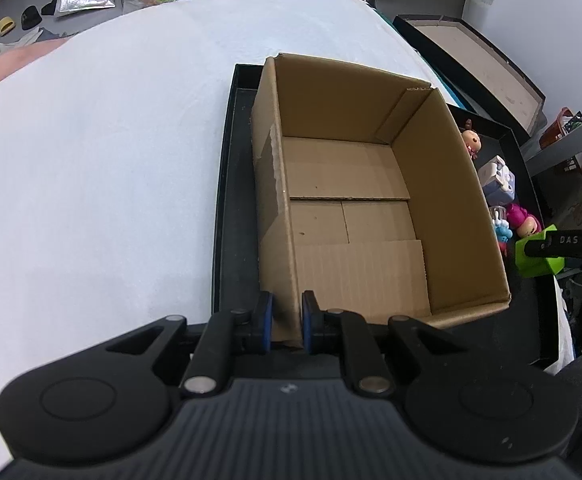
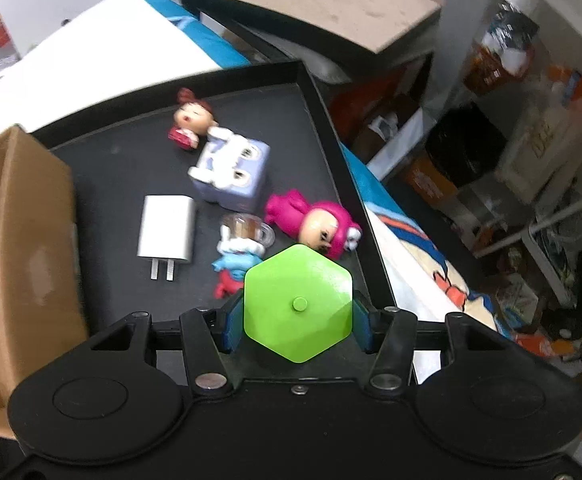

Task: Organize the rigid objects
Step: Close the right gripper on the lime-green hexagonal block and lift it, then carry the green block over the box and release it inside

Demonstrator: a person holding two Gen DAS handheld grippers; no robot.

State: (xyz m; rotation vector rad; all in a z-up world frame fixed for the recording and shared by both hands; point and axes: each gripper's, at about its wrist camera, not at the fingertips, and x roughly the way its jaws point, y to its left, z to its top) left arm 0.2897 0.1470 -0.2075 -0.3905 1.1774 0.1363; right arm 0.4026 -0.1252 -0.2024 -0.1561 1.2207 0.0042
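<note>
While the left wrist view is taken first, the left gripper (image 1: 287,322) is seen clenched on the near left wall of the cardboard box (image 1: 447,200), one blue pad on each side of the wall, so that the box is steadied. The box is shown standing in the black tray (image 1: 231,208), toward its left edge, and nothing is seen lying on its floor. Past the box's right wall, small toys are glimpsed on the tray, and the green hexagonal piece (image 1: 537,254) is seen beside the box's near right corner, carried by the other tool.

From the right wrist view, the right gripper (image 2: 297,318) is shown grasping the green hexagonal piece, the blue pads (image 2: 233,326) pressed against its two sides. Beyond it, on the tray floor, a white charger (image 2: 167,232) lies nearest the box, with a blue cube toy (image 2: 237,176), a pink figure (image 2: 315,226), a small blue-and-red figure (image 2: 233,264) and a red-haired doll (image 2: 193,118) toward the tray's right edge and far right corner. Motion blur is noticeable in this view.

The step in hand is judged to be the first transfer into the box. For the next move, the green piece would need to be carried leftward over the box's right wall, lowered inside and released, while the box is kept held.
</note>
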